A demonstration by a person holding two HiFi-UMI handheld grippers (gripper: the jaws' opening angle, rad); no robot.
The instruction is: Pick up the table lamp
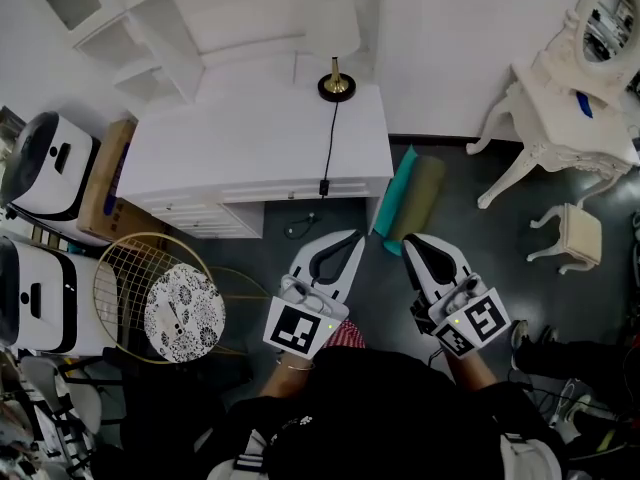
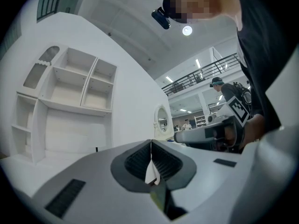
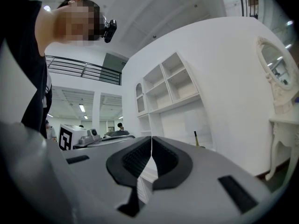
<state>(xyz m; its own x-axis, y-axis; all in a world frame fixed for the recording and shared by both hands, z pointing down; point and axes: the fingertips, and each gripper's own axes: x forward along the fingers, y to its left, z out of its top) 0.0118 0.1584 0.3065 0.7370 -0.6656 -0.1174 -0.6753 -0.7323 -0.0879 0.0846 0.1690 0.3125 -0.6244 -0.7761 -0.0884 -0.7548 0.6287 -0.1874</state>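
- Counter (image 1: 230, 148): a white drawer unit against the wall, its top bare apart from the lamp and its cord. A white shelf unit (image 1: 190, 28) rises behind the counter's far edge.
- Rolled mat (image 1: 408, 198): teal and olive, on the floor just beside the counter's right front corner, between the counter and the two grippers.
- Table lamp (image 1: 336, 80): upright at the counter's far right corner, near the wall. Pale shade above, brass stem, dark round base. Nothing touches it.
- Cord (image 1: 329, 138): black, runs from the lamp base across the counter top to its front edge, where a small switch block hangs.
- Left gripper (image 1: 357, 236): in front of the counter, off its right front corner, well short of the lamp. Jaws pressed together, nothing between them.
- Right gripper (image 1: 407, 239): just beside the left one, also in front of the counter, over the mat end. Jaws pressed together, holding nothing.
- Step in hand, as I judge it: the approach. The lamp is not yet reached and the pick-up has not begun.
- Next move calls for: carrying a gripper over the counter to its far right corner, spreading the jaws, then closing on the thin stem below the shade. Mind the trailing cord, which could snag on the counter's front edge when the lamp lifts.
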